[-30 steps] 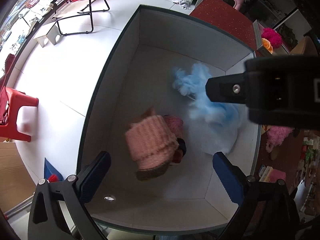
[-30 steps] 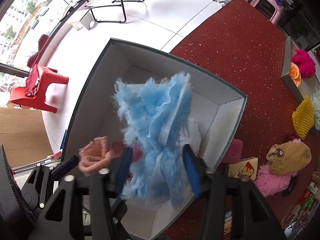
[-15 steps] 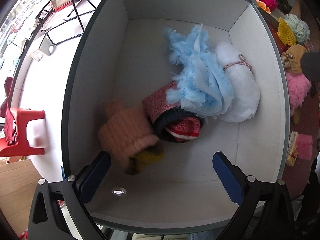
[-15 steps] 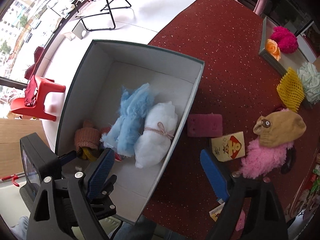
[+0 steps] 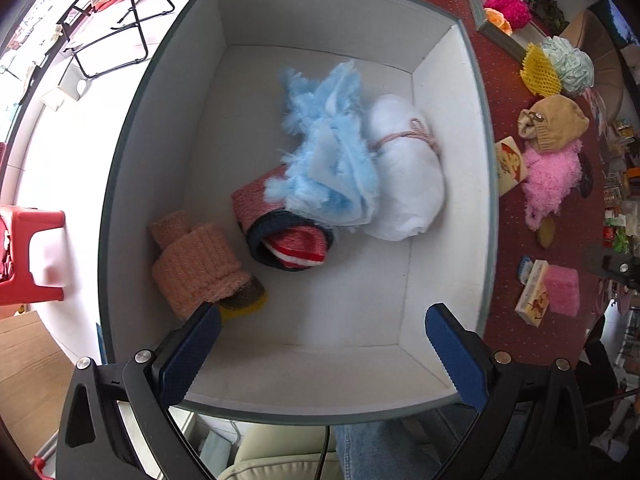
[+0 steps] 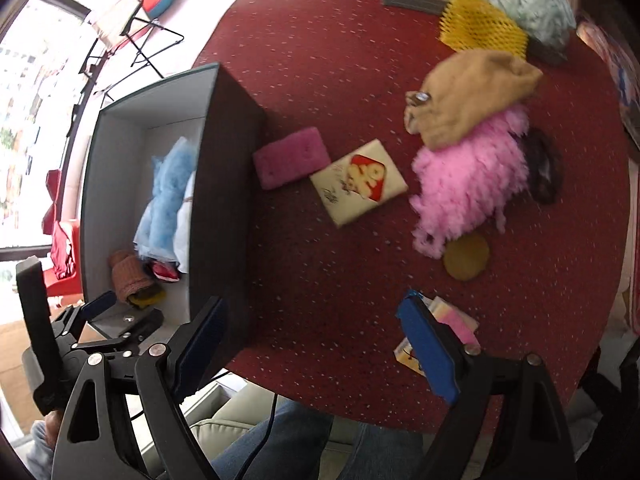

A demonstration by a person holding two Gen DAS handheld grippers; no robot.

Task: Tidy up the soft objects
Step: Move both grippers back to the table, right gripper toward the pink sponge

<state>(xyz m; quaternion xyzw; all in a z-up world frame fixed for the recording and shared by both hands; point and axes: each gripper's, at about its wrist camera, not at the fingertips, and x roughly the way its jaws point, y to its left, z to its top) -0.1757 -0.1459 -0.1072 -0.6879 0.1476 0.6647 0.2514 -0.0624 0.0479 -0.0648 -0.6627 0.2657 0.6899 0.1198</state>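
A grey box [image 5: 120, 184] with white inside holds a blue fluffy cloth [image 5: 336, 160], a white stuffing roll [image 5: 404, 184] tied with cord, a red striped knit hat [image 5: 288, 236] and a peach knit hat [image 5: 196, 268]. My left gripper [image 5: 320, 356] is open and empty above the box's near edge. My right gripper [image 6: 316, 344] is open and empty over the red table [image 6: 320, 60], beside the box [image 6: 228, 200]. A pink sponge [image 6: 290, 158], a pink fluffy cloth [image 6: 468, 184] and a tan hat [image 6: 468, 92] lie on the table.
A printed card pack [image 6: 358, 182], a yellow round pad [image 6: 466, 258], a yellow mesh sleeve [image 6: 480, 28], a pale green puff [image 6: 532, 0] and a second pack with a pink sponge [image 6: 440, 332] lie on the table. A red stool [image 5: 28, 256] stands on the floor left of the box.
The right gripper let go of the blue fluffy cloth into the box, opened, and swung right over the table. The peach hat dropped from the left gripper and settled in the box.
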